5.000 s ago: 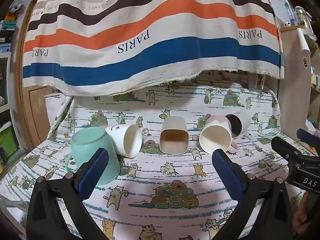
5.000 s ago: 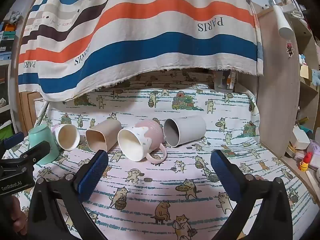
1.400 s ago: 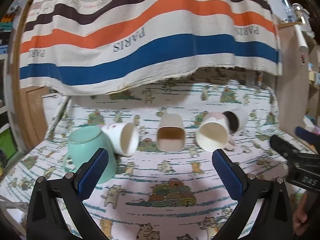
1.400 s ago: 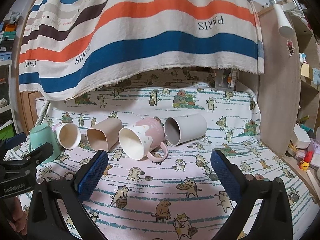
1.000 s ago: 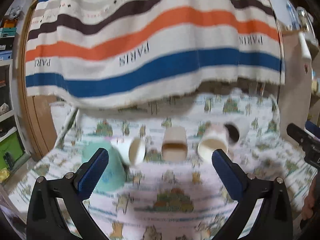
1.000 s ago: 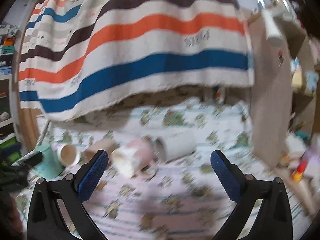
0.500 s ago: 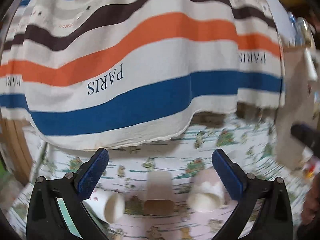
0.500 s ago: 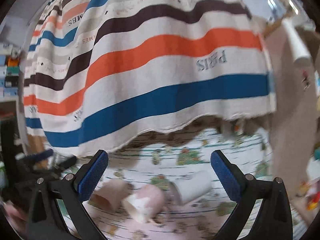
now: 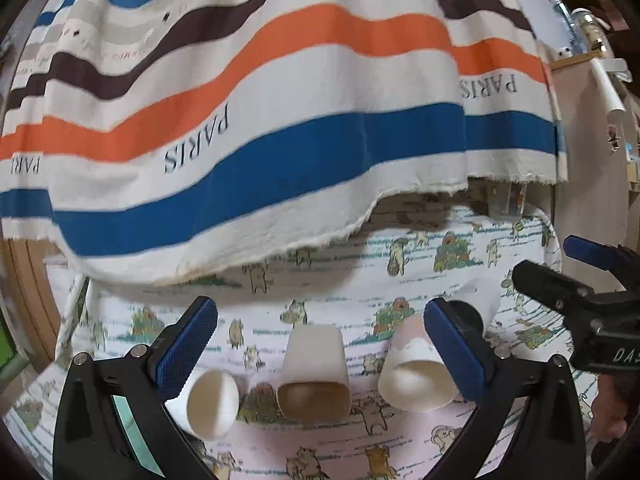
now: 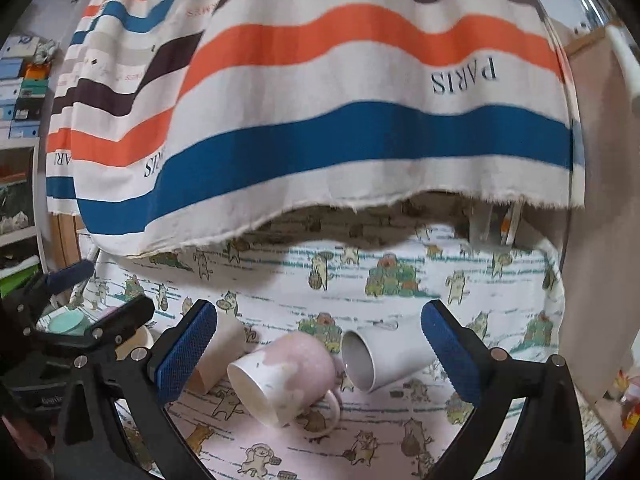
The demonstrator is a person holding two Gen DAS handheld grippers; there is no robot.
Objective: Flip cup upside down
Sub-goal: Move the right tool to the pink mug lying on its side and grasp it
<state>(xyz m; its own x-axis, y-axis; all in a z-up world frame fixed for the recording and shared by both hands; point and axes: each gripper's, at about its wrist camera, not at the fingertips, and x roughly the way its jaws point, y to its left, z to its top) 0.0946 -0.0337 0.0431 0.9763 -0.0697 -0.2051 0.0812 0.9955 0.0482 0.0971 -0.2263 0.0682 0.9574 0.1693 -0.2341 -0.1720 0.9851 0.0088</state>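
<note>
Several cups lie on their sides on the cat-print cloth. In the left wrist view a white cup, a beige square cup and a pink-and-white mug face me; a mint cup stands upside down behind my left finger. My left gripper is open and empty above them. In the right wrist view the pink mug and a grey cup lie side by side. My right gripper is open and empty, raised above them.
A striped "PARIS" cloth hangs over the back of the table. A wooden cabinet side stands at the right. Shelves with boxes stand at the left. The other gripper shows at the right edge.
Both grippers have risen and tilted up, so the cups have dropped low in both views. The cups have not moved. Both grippers stay open.
</note>
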